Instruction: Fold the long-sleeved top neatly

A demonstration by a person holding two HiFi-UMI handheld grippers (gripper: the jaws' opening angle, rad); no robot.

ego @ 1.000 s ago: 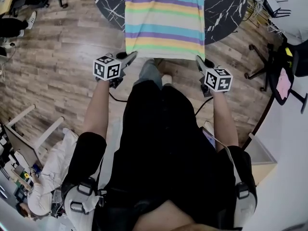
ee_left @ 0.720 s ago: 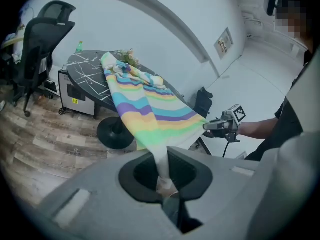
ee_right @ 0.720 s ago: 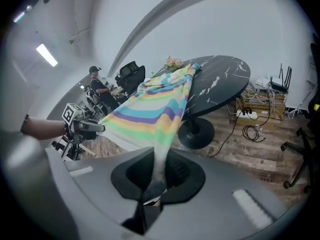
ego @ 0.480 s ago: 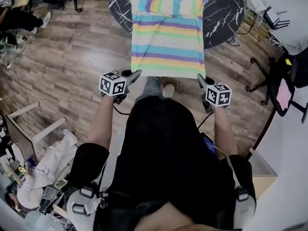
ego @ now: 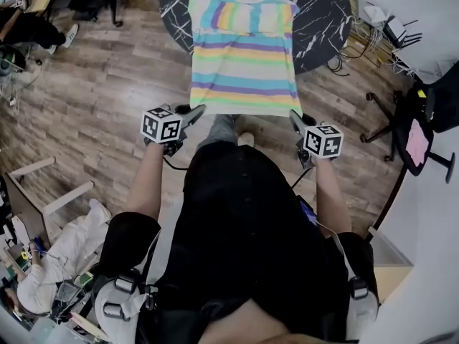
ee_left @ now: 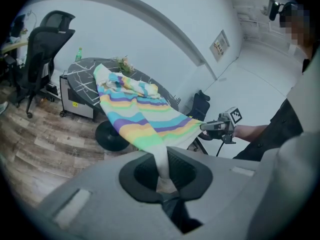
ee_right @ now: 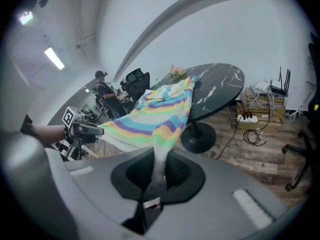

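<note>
Grippers are held low in front of the person's body, one in each hand, both angled downward toward the near edge of the work. The left gripper has its jaws pressed together on the left hem corner of the striped top; its own view shows a pale twist of fabric pinched between the pads. The right gripper is likewise clamped on the right hem corner, with cloth gathered between its jaws. The two stand well apart, at about the garment's width, which keeps the hem spread flat and free of slack; in my judgement this hold prepares the lower half to be carried up over the upper half. The lower part of the garment hangs clear of the round black marbled table, spanning the gap between the table's near edge and the grippers above the wooden floor. The upper part, with the neckline at the far side, rests on the tabletop. Both sleeves appear already folded inward across the chest, so the body reads as a plain rectangle. No container takes part in the work. An open-sided box on the floor beyond the table's foot appears to hold a power strip and cables; its other contents are too small to tell. Office chairs stand well clear.
</note>
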